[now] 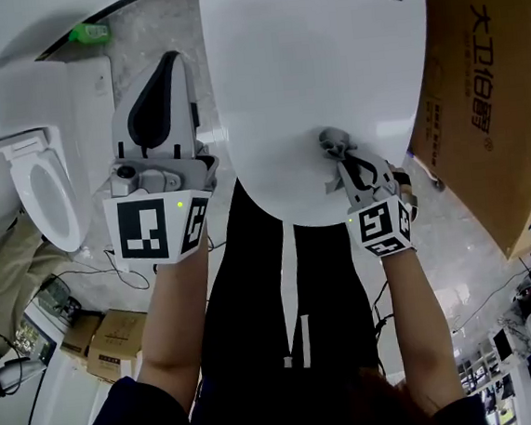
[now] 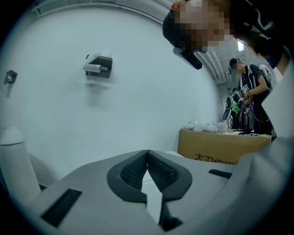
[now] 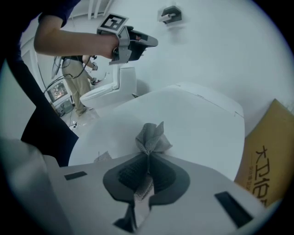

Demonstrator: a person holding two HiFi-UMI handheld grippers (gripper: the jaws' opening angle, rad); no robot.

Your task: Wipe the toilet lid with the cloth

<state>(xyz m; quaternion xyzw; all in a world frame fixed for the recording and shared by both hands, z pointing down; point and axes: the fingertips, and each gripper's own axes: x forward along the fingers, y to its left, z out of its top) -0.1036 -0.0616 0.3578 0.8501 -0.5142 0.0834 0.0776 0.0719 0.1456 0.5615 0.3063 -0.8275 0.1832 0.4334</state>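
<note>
The white toilet lid (image 1: 318, 80) lies closed in front of me, also wide across the right gripper view (image 3: 193, 124). My right gripper (image 1: 345, 164) is shut on a small grey cloth (image 1: 333, 140), bunched at the jaw tips (image 3: 151, 137), over the lid's near right part. Whether the cloth touches the lid I cannot tell. My left gripper (image 1: 163, 100) is held up left of the lid, its jaws closed together with nothing between them (image 2: 147, 167); it points at a white wall.
A brown cardboard box (image 1: 492, 92) stands right of the toilet. A second toilet (image 1: 38, 182) is at the left, with small boxes (image 1: 110, 343) and cables on the floor. A wall fixture (image 2: 98, 65) and a person (image 2: 252, 92) farther off show in the left gripper view.
</note>
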